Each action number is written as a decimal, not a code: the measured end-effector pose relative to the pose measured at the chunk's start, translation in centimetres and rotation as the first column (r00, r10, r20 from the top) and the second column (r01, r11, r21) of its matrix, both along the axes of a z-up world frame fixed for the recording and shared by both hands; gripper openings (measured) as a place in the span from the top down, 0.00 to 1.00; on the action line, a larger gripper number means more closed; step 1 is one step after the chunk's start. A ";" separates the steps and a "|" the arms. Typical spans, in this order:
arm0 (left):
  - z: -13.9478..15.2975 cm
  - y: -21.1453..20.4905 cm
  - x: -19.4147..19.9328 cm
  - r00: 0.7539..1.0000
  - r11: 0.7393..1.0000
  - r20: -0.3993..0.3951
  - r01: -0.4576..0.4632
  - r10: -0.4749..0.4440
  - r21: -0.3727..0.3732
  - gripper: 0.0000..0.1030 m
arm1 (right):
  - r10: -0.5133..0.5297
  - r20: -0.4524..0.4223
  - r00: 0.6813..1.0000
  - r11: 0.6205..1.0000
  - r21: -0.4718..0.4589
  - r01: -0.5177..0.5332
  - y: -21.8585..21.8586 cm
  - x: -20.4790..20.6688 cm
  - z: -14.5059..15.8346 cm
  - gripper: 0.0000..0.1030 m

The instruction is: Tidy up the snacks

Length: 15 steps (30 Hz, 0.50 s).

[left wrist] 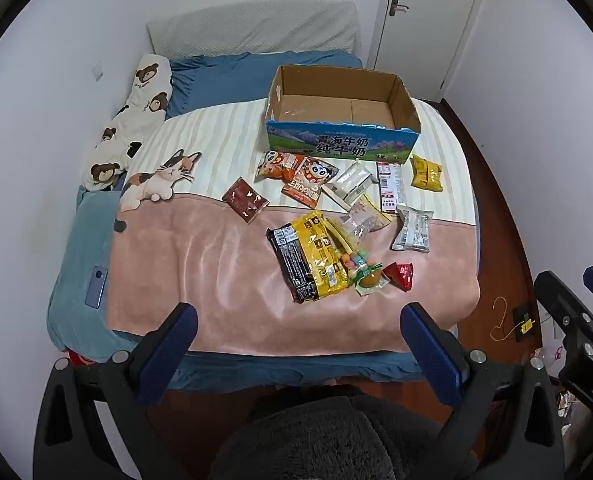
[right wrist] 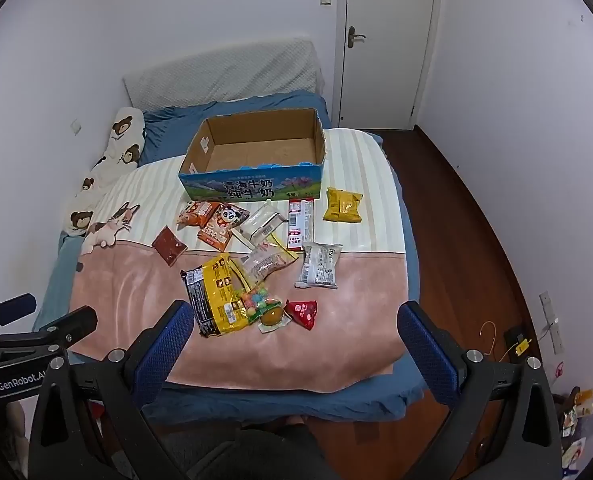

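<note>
Several snack packets lie scattered on the bed: a big black-and-yellow bag (left wrist: pixel 310 258) (right wrist: pixel 214 294), a red packet (left wrist: pixel 400 275) (right wrist: pixel 302 314), two orange panda bags (left wrist: pixel 296 176) (right wrist: pixel 216 222), a brown packet (left wrist: pixel 245 199) (right wrist: pixel 169 247), a yellow packet (left wrist: pixel 427 173) (right wrist: pixel 342 205) and a grey packet (left wrist: pixel 413 229) (right wrist: pixel 319 266). Behind them stands a cardboard box (left wrist: pixel 338 146) (right wrist: pixel 252 186), with nothing inside. My left gripper (left wrist: pixel 296 322) and right gripper (right wrist: pixel 294 320) hang wide open above the bed's near edge, holding nothing.
A bear-print pillow (left wrist: pixel 136 116) (right wrist: pixel 108 160) lies along the left wall. A phone (left wrist: pixel 96 287) rests on the blue sheet at left. Wooden floor (right wrist: pixel 468 240) runs along the right, with cables and a socket (right wrist: pixel 516 344). A closed door (right wrist: pixel 388 40) stands behind.
</note>
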State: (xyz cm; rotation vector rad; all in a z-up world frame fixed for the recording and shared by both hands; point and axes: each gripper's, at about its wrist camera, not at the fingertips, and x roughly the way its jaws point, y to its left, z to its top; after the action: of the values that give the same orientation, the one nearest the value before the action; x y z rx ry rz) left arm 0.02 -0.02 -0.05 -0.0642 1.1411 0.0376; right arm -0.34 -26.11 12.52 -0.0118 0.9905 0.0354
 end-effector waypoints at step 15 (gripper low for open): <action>0.1 0.0 0.0 1.000 1.000 0.020 -0.008 0.008 -0.002 0.00 | 0.008 0.006 1.000 1.000 0.001 -0.008 0.5 0.1 0.0 0.00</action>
State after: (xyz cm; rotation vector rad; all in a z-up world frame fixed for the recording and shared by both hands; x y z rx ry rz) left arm 0.00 -0.07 0.04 -0.0703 1.1209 0.0425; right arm -0.24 -25.57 12.47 -0.0147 0.9848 0.0433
